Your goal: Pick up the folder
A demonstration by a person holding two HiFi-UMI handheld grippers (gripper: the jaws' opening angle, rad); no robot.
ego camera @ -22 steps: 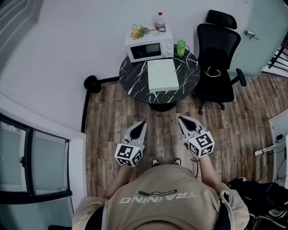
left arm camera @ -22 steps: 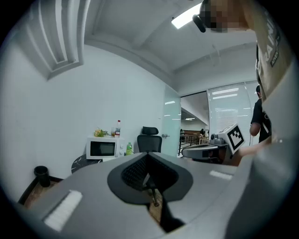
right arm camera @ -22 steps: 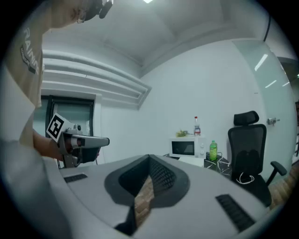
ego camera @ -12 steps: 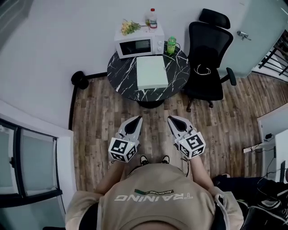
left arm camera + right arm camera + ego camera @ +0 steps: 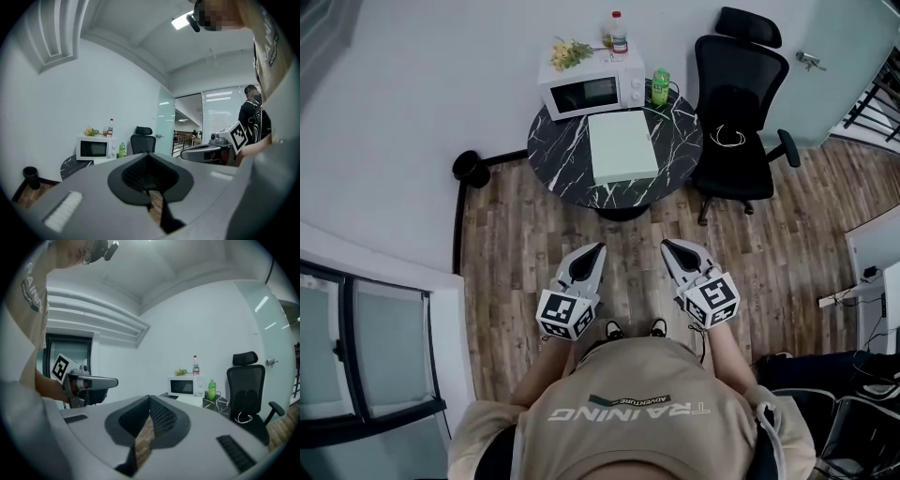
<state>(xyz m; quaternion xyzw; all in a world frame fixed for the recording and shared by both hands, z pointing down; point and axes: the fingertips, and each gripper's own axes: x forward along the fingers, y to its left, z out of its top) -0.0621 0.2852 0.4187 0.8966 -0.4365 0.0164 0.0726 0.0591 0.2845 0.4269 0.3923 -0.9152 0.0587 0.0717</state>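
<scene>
On one round table (image 5: 572,178), one folder (image 5: 623,147), one microwave (image 5: 589,91), two bottles (image 5: 660,86)

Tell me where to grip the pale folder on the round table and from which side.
Probably best to take the folder by its near short edge, coming from the person's side, jaws low and level. It lies flat on the table, the microwave blocks its far end and the chair crowds the right. The left gripper and right gripper are both shut, so open one first.
</scene>
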